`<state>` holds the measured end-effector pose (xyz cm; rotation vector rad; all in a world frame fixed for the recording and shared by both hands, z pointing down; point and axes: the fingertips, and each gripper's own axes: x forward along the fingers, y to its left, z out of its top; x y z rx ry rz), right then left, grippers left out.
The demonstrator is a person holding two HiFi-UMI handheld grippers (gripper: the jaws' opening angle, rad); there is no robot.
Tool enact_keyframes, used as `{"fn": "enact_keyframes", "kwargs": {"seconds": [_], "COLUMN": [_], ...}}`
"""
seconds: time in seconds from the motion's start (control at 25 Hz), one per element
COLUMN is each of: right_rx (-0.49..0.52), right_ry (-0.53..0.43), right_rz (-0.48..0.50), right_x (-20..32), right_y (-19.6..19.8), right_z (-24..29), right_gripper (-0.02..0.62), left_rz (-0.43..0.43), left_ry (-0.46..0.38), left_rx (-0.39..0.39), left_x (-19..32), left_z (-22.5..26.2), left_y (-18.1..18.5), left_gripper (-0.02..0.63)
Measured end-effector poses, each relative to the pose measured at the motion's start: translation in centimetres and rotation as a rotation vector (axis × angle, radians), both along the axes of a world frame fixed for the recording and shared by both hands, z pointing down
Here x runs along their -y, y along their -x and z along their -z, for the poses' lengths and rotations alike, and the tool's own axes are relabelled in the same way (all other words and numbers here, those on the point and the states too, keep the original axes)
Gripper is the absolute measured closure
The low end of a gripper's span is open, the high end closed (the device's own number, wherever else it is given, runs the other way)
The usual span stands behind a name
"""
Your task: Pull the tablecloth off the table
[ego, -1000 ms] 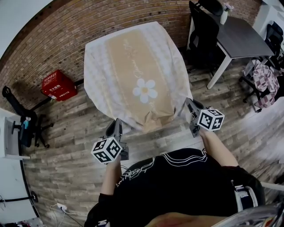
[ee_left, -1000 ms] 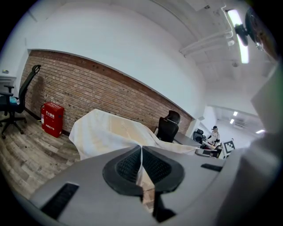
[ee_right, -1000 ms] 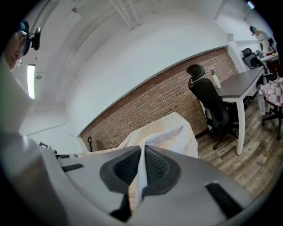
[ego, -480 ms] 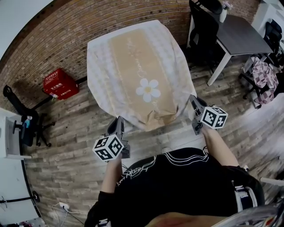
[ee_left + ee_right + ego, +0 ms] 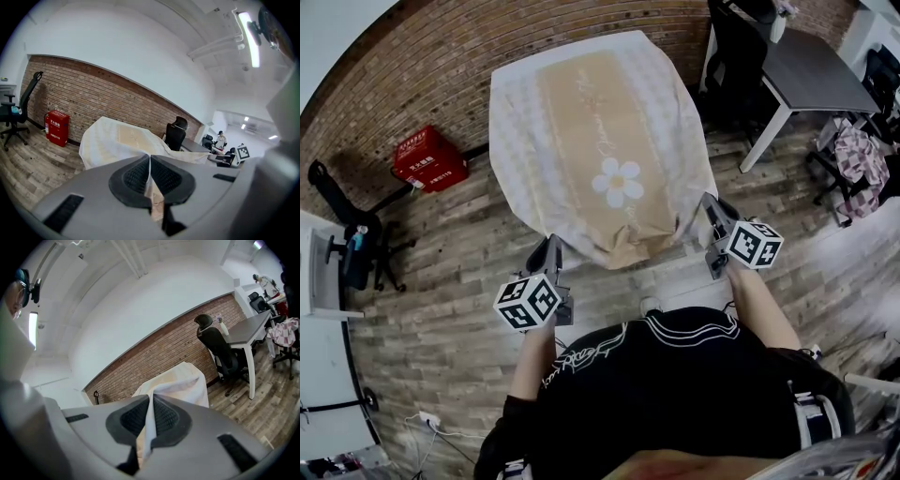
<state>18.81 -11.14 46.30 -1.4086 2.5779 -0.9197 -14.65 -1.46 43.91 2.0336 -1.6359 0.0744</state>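
A beige tablecloth with a white daisy and pale checked borders covers the table at the middle of the head view. Its near hem hangs toward me. My left gripper is shut on the near left corner of the cloth. In the left gripper view, a fold of the fabric is pinched between the dark pads. My right gripper is shut on the near right corner. In the right gripper view, white fabric is clamped between the pads and runs off to the draped table.
A red box stands by the brick wall at left, with a black office chair further left. A dark desk, a black chair and a chair with clothes stand at right. The floor is wood planks.
Both grippers keep their hold on the cloth corners. The table and cloth now sit slightly higher and further right in the head view, and the grippers have shifted a little with them.
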Motion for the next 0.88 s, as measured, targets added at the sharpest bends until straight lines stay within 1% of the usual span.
{"fn": "enact_keyframes", "kwargs": {"seconds": [0.28, 0.88], "right_rx": [0.014, 0.026], "right_ry": [-0.007, -0.007], "right_rz": [-0.012, -0.053], "right_x": [-2.4, -8.8], "right_y": [0.7, 1.4], "right_z": [0.8, 0.7], "right_gripper": [0.597, 0.597], "left_rz": [-0.007, -0.053], "left_ry": [0.0, -0.008], "left_rx": [0.004, 0.003], "left_x": [-2.2, -7.3], "left_z": [0.6, 1.1], "left_y": [1.0, 1.8], "left_gripper": [0.598, 0.598]}}
